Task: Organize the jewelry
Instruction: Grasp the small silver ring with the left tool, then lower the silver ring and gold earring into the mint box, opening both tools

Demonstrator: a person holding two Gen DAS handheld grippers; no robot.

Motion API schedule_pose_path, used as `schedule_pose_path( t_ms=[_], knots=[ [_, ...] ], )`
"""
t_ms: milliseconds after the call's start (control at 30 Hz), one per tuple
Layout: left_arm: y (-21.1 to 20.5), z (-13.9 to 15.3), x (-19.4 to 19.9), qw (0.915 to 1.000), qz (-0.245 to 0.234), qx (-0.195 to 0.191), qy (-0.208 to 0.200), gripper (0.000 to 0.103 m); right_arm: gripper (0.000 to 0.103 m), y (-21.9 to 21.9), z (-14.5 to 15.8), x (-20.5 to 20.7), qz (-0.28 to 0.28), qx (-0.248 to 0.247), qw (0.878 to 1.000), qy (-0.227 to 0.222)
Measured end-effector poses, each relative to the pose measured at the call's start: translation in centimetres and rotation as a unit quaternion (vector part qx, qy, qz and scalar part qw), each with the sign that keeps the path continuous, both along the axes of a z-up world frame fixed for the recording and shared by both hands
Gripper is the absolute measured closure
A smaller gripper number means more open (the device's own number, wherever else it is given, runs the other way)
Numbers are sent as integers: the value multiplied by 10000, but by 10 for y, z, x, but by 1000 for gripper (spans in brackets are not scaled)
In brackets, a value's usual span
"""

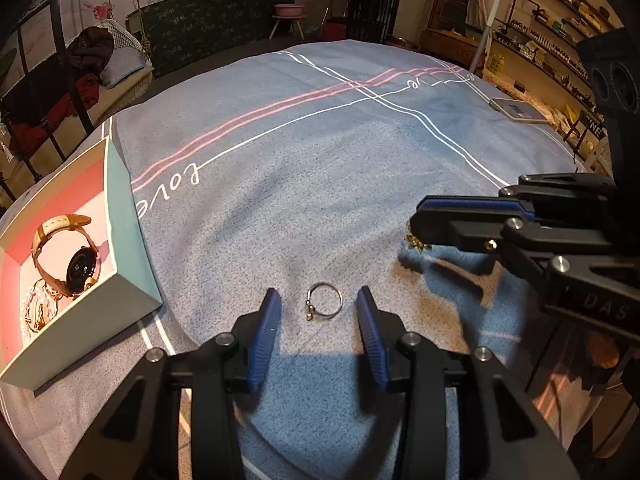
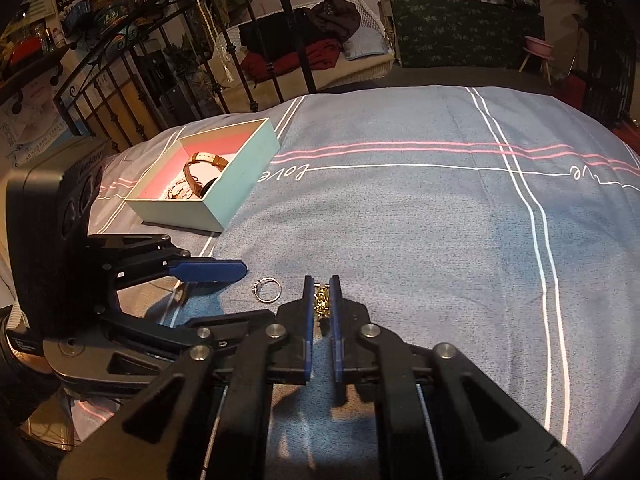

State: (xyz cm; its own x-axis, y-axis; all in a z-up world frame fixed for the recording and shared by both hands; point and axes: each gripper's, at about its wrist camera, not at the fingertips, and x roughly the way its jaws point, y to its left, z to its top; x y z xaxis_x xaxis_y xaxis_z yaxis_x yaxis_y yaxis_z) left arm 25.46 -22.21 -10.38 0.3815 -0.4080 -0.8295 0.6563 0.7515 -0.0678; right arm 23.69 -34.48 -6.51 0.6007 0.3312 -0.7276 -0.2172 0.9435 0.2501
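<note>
Left wrist: left claw (image 1: 318, 304) spread wide around ring (image 1: 325, 301); right claw (image 2: 321, 300) pinching gold chain (image 2: 321, 301).

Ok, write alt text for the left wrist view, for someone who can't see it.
The left hand-held gripper, open, frames a silver ring lying on a grey-blue bedspread. At right, the right hand-held gripper is closed on a small gold piece. At left, an open box holds a tan-strapped watch and other jewelry.
</note>
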Motion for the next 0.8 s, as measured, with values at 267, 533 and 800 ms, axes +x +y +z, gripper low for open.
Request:
schedule_pose_path(
  t_ms=[267, 533, 800],
  knots=[
    [9, 1, -1, 9999, 145, -81, -44, 86, 95, -1, -4, 0, -16, -6, 10000, 72],
    [62, 8, -10, 9975, 617, -357, 6, 86, 95, 23, -8, 9, 257, 59, 9995, 178],
    [121, 24, -7, 9930, 1114, -5, -396, 86, 95, 78, -2, 22, 820, 26, 9965, 181]
  ],
)
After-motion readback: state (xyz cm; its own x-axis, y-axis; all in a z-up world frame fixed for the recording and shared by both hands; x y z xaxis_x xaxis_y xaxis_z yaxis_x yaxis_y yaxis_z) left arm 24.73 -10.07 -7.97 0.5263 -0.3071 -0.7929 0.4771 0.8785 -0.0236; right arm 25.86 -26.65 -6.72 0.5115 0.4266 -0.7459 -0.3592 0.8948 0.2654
